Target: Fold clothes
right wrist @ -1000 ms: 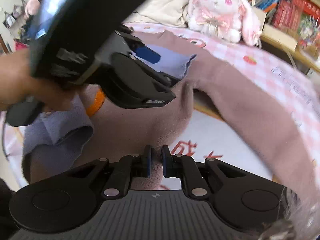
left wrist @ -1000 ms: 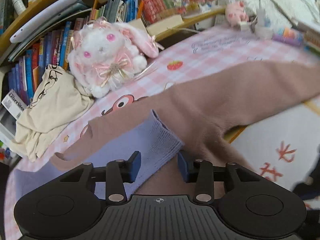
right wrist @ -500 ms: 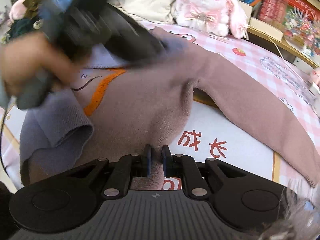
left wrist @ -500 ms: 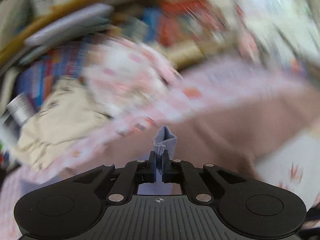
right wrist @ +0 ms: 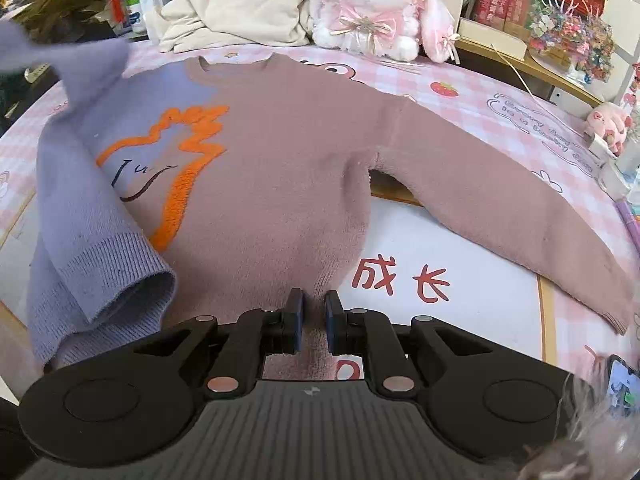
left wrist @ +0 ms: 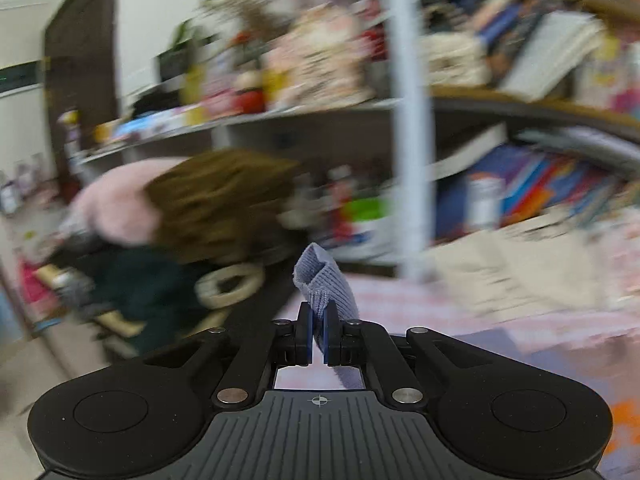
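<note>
A mauve and lavender sweater (right wrist: 288,168) with an orange outline design lies front-up on the pink checked table. Its mauve sleeve (right wrist: 500,208) stretches out to the right. My right gripper (right wrist: 313,316) is shut on the sweater's mauve bottom hem at the near edge. My left gripper (left wrist: 318,332) is shut on the ribbed lavender cuff (left wrist: 326,288) and holds it raised; that view is blurred. In the right wrist view the lifted lavender sleeve (right wrist: 72,60) shows blurred at upper left.
A pink plush rabbit (right wrist: 372,8) and a cream garment (right wrist: 236,8) sit at the table's far side before bookshelves. A white mat with red characters (right wrist: 404,284) lies under the sweater. Small items (right wrist: 608,128) crowd the right edge. A white pole (left wrist: 408,120) stands ahead in the left wrist view.
My left gripper closed on the lavender cuff and swung up and left, carrying the sleeve off the sweater's chest. The orange design is now uncovered. My right gripper stays shut on the hem.
</note>
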`<state>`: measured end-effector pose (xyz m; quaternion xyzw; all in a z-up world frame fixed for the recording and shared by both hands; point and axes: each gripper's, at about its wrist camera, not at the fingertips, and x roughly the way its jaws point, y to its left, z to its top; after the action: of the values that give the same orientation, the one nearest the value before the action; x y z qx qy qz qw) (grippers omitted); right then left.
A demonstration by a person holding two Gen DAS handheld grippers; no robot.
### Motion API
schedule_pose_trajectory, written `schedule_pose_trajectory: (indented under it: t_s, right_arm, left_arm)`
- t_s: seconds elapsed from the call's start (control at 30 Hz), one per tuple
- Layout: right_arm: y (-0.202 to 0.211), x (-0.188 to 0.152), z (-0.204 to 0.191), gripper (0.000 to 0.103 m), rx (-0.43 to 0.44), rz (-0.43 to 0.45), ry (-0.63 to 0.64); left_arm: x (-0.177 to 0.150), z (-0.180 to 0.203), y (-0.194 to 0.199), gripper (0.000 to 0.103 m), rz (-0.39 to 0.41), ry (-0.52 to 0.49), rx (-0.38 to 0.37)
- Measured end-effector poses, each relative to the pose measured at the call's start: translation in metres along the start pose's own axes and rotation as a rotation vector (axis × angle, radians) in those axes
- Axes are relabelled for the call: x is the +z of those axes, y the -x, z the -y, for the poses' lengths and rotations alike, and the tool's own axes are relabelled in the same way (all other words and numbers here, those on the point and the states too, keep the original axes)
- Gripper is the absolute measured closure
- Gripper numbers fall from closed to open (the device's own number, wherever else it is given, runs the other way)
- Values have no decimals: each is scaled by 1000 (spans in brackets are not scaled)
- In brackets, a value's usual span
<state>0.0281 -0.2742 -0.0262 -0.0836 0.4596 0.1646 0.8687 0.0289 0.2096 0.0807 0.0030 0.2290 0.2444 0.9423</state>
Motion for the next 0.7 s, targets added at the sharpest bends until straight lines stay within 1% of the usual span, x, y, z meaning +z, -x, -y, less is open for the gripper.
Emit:
schedule_pose_trajectory:
  t_s: [0.1, 0.23, 0.27, 0.3, 0.33, 0.37, 0.43, 0.47, 0.53, 0.57, 0.6, 0.67, 0.7]
  right_arm:
    - [-2, 0, -4, 91, -18, -3, -7]
    - [-2, 0, -7, 91, -37, -4, -24]
    - [-2, 0, -8, 91, -41, -5, -27]
    - [-2, 0, -8, 91, -44, -5, -30]
    - [-3, 0, -9, 91, -47, -6, -30]
    - [-3, 1, -9, 91, -50, -7, -29]
    - [-3, 1, -10, 91, -54, -9, -26]
    - [-3, 1, -10, 91, -55, -9, -23]
    - [-3, 2, -11, 91, -57, -12, -14]
    - [-3, 2, -11, 91, -57, -13, -10]
    - [-4, 2, -11, 91, -56, -15, -6]
    - [-4, 3, -11, 91, -51, -17, -2]
    - [-4, 3, -10, 91, -48, -18, -1]
  left_arm:
    - [-10, -25, -20, 99, -47, -8, 61]
    - [-28, -40, -49, 99, -129, 2, 111]
    - [-33, -44, -50, 98, -147, 1, 124]
    - [-38, -49, -51, 90, -164, 1, 138]
    - [-44, -53, -53, 90, -181, 1, 151]
    - [-46, -52, -51, 90, -189, -13, 181]
    - [-48, -47, -39, 87, -178, -35, 196]
    - [-49, -40, -31, 83, -169, -44, 194]
    - [-50, -23, -10, 79, -147, -56, 134]
    - [-52, -11, 1, 74, -148, -44, 74]
    - [-56, 2, 10, 68, -177, -13, -23]
    - [-64, 27, 27, 64, -235, 48, -215]
    - [-72, 42, 32, 60, -280, 88, -324]
